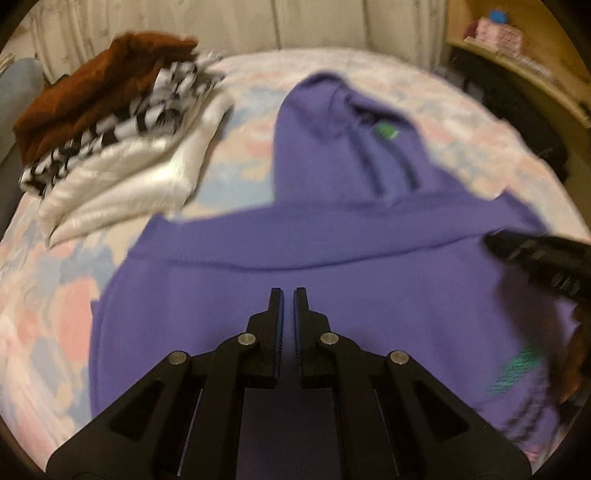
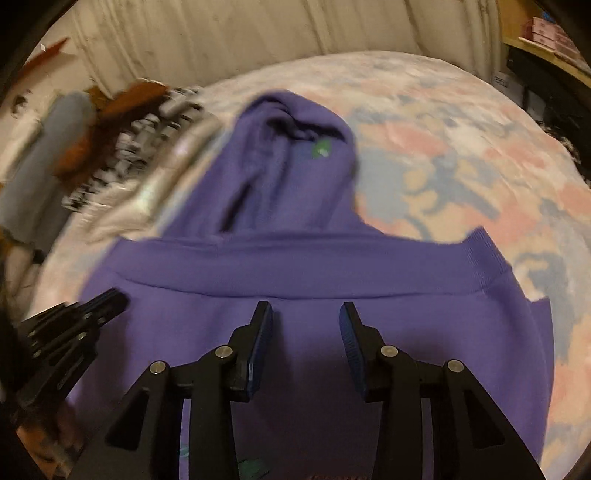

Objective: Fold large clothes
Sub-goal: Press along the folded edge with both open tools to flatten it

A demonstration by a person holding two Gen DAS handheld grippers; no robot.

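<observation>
A purple hoodie [image 1: 332,258] lies spread on the bed, its hood [image 1: 332,122] pointing away from me and a small green label [image 1: 386,131] at the neck. A ribbed band of the hoodie [image 2: 295,273] runs across it just below the hood. My left gripper [image 1: 289,295] hovers over the hoodie's middle, shut with nothing between its fingers. My right gripper [image 2: 306,308] hangs above the same cloth with its jaws apart and empty. In each wrist view the other gripper shows at the edge: the right gripper [image 1: 496,242] and the left gripper [image 2: 114,297].
A pile of folded clothes [image 1: 110,129], brown, black-and-white and white, sits at the bed's far left. The pastel patterned bed cover [image 2: 461,166] stretches to the right of the hoodie. A wooden shelf [image 1: 517,55] stands at the far right, a pale padded headboard [image 2: 240,33] behind.
</observation>
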